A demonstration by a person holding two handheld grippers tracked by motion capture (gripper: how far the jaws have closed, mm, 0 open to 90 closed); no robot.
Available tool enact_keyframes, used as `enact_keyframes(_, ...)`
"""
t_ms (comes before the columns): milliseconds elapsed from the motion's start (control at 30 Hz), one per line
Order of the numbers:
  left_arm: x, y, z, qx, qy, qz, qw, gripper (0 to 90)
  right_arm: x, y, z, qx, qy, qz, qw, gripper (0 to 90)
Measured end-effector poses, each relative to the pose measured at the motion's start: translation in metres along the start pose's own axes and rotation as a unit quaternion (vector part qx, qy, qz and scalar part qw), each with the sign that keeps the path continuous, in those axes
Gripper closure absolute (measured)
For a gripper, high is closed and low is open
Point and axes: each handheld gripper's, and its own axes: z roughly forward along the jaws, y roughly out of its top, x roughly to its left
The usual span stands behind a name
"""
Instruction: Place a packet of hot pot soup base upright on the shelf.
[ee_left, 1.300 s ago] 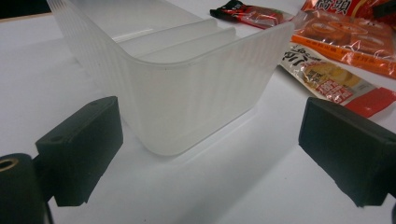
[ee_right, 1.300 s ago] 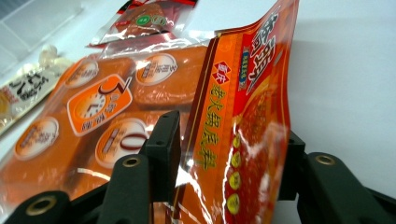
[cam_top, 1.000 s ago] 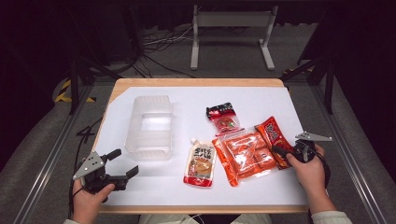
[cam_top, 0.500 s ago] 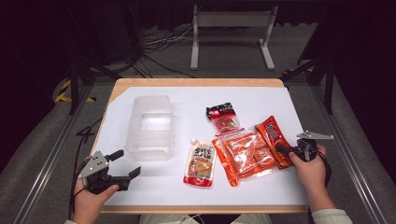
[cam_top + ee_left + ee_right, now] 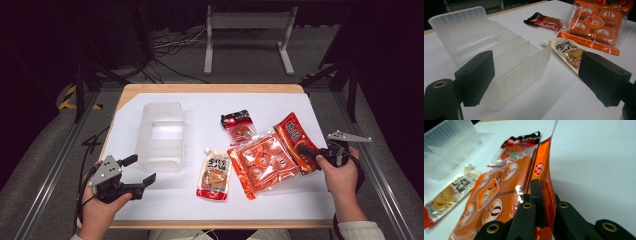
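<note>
My right gripper (image 5: 306,150) is shut on the near edge of a red snack packet (image 5: 295,136) at the table's right. In the right gripper view the jaws (image 5: 545,195) pinch the packet (image 5: 544,167), which stands up on edge. An orange multi-pack (image 5: 262,160) lies against it. My left gripper (image 5: 141,170) hovers open near the front left, beside a clear plastic container (image 5: 161,135). Its jaws (image 5: 540,75) have just been closing a little, with nothing between them; the container (image 5: 499,50) lies beyond them.
A white sauce pouch (image 5: 216,172) lies mid-table in front, and a small dark red packet (image 5: 238,125) behind the multi-pack. A white sheet (image 5: 200,205) covers the wooden table. Metal frame rails run along both sides.
The right gripper has closed on the red packet and risen, tipping the packet's edge up. The left hand has lifted slightly.
</note>
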Motion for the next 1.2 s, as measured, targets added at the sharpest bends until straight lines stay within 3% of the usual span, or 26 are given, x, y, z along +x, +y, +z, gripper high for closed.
enact_keyframes(167, -0.004, 0.008, 0.007, 0.001, -0.003, 0.007, 1.0000, 14.6, 0.009, 0.011, -0.010, -0.011, 0.016, -0.004, 0.9998, 90.0)
enact_keyframes(367, -0.011, 0.022, 0.018, -0.008, -0.014, 0.023, 0.9996, 14.0, 0.031, 0.034, -0.026, -0.030, 0.028, -0.035, 0.9985, 90.0)
enact_keyframes(467, -0.012, 0.025, 0.022, -0.014, -0.019, 0.021, 0.9995, 13.7, 0.037, 0.042, -0.032, -0.039, 0.033, -0.045, 0.9977, 90.0)
enact_keyframes(800, -0.013, 0.023, 0.025, -0.012, -0.022, 0.021, 0.9995, 12.7, 0.054, 0.061, -0.052, -0.069, 0.055, -0.063, 0.9941, 90.0)
enact_keyframes(967, -0.015, 0.019, 0.028, -0.007, -0.027, 0.018, 0.9994, 12.7, 0.064, 0.070, -0.063, -0.092, 0.081, -0.078, 0.9894, 90.0)
enact_keyframes(1200, -0.019, 0.019, 0.034, -0.005, -0.035, 0.023, 0.9991, 12.6, 0.075, 0.078, -0.066, -0.087, 0.091, -0.104, 0.9865, 90.0)
